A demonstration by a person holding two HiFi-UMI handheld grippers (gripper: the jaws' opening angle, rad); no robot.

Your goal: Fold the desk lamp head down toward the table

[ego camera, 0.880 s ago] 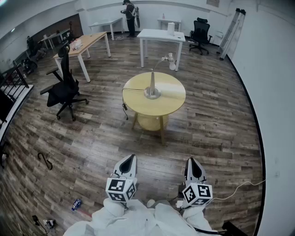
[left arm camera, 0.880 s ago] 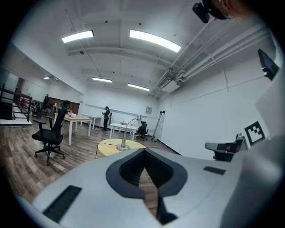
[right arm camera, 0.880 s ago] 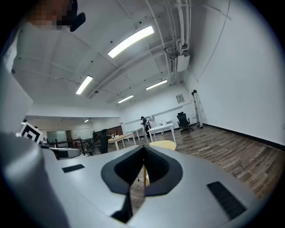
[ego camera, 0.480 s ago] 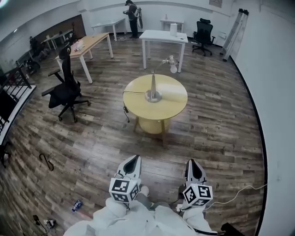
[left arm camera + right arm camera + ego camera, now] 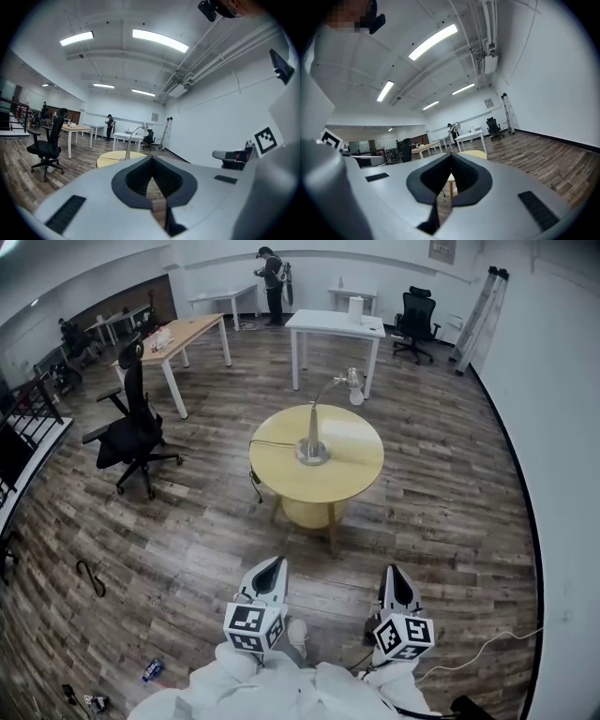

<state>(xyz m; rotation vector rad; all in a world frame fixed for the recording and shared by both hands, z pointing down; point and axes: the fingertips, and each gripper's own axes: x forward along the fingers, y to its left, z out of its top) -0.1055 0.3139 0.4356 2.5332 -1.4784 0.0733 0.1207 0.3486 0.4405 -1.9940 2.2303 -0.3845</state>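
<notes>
A silver desk lamp [image 5: 313, 433] stands upright on a round yellow table [image 5: 352, 461] in the middle of the room; its curved neck carries the head [image 5: 353, 383] up and to the right. The lamp [image 5: 130, 143] also shows small and far in the left gripper view, above the yellow table [image 5: 112, 158]. Both grippers are held low near the person's body, well short of the table. My left gripper [image 5: 272, 565] is shut with nothing in it. My right gripper [image 5: 393, 575] is shut and holds nothing too. The table's top [image 5: 473, 153] shows just above the right gripper's jaws.
A black office chair [image 5: 131, 432] stands left of the round table. A wooden desk [image 5: 176, 334] and a white table [image 5: 336, 324] stand behind it, with a person [image 5: 272, 279] at the far wall. A cable [image 5: 259, 457] hangs off the table's left side.
The round table and lamp sit slightly lower and nearer in the head view than before. Both grippers stay shut and keep their places near the body.
</notes>
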